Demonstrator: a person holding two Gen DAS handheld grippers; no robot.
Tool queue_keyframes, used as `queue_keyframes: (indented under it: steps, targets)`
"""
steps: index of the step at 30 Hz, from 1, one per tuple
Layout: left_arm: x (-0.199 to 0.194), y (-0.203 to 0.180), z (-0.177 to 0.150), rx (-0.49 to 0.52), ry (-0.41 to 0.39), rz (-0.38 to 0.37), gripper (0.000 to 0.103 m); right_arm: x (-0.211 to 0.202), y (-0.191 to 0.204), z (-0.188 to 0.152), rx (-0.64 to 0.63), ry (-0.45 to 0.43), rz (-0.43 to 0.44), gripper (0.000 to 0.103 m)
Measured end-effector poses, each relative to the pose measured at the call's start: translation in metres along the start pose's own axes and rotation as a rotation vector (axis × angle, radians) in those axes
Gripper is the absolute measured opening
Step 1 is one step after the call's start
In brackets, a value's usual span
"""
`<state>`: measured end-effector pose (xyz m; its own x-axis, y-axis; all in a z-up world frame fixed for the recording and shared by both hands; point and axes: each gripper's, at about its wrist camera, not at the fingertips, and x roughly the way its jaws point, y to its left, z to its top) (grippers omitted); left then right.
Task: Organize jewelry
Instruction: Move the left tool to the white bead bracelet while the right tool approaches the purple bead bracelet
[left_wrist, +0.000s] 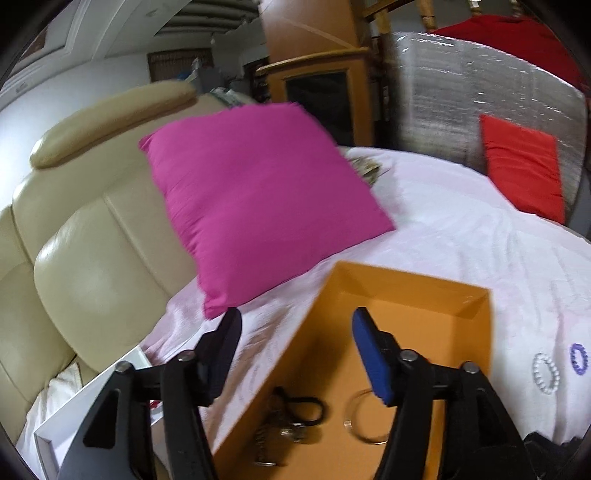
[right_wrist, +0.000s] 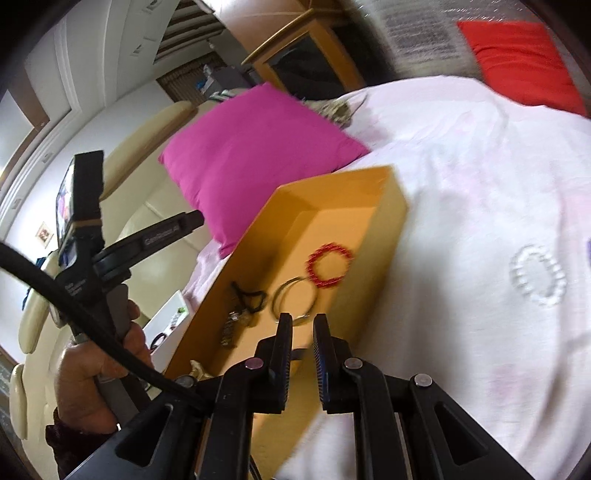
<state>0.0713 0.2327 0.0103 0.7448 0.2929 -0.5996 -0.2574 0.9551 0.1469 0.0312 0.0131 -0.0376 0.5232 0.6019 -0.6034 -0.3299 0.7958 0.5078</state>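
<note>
An open orange box (left_wrist: 406, 295) lies on the white bedsheet. In it are a black cord (left_wrist: 301, 406), a clear bangle (left_wrist: 365, 419) and a metal chain (left_wrist: 271, 439). My left gripper (left_wrist: 295, 328) is open over the box's left wall, with nothing between its pads. The right wrist view also shows a red bead bracelet (right_wrist: 328, 267) inside the box (right_wrist: 384, 236). My right gripper (right_wrist: 303, 328) hovers shut and empty above the box's near end. A white bead bracelet (left_wrist: 546, 373) and a purple one (left_wrist: 579, 359) lie on the sheet to the right of the box.
A pink cushion (left_wrist: 258, 199) leans on the cream leather headboard (left_wrist: 92, 266) behind the box. A red cushion (left_wrist: 524, 166) lies far right. A white tray (right_wrist: 166, 317) sits left of the box. A hand (right_wrist: 96, 362) holds the left gripper's handle.
</note>
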Motion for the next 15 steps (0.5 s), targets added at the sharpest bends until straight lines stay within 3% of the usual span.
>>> queue_keyframes:
  steps: [15]
  targets:
    - [-0.046,-0.126,-0.005,0.235,-0.091,-0.146,0.065,-0.131,-0.112,-0.004,0.074,-0.126,-0.241,0.019]
